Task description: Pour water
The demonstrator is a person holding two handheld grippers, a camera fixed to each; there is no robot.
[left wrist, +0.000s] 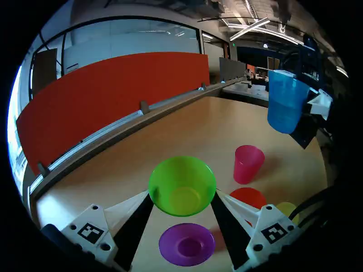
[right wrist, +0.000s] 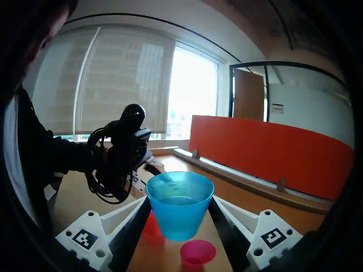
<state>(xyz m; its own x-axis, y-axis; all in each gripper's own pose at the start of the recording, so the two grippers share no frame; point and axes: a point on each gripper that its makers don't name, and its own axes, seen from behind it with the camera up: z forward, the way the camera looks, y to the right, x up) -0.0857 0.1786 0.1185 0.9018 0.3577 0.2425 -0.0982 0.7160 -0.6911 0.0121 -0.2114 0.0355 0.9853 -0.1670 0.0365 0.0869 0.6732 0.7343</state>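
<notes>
We look over a broad, smooth wood-grain bench point(left wrist: 204, 131) backed by a matte orange panel point(left wrist: 113, 95). Above it our right tool point(right wrist: 180, 201) clamps both fingers on the blue cup point(right wrist: 180, 220), a translucent, tapered plastic tumbler held upright in the air and partly filled with water. Our left tool point(left wrist: 182, 196) squeezes the glossy, translucent green cup point(left wrist: 182, 179) at its round rim. Smaller plastic cups stand on the bench: a pink cup point(left wrist: 247, 163) upright beyond the green one, a purple cup point(left wrist: 187, 245) seen from above between the left fingers, a red cup point(left wrist: 248, 197) partly hidden by a finger, and a yellow cup point(left wrist: 286, 208) at the edge.
</notes>
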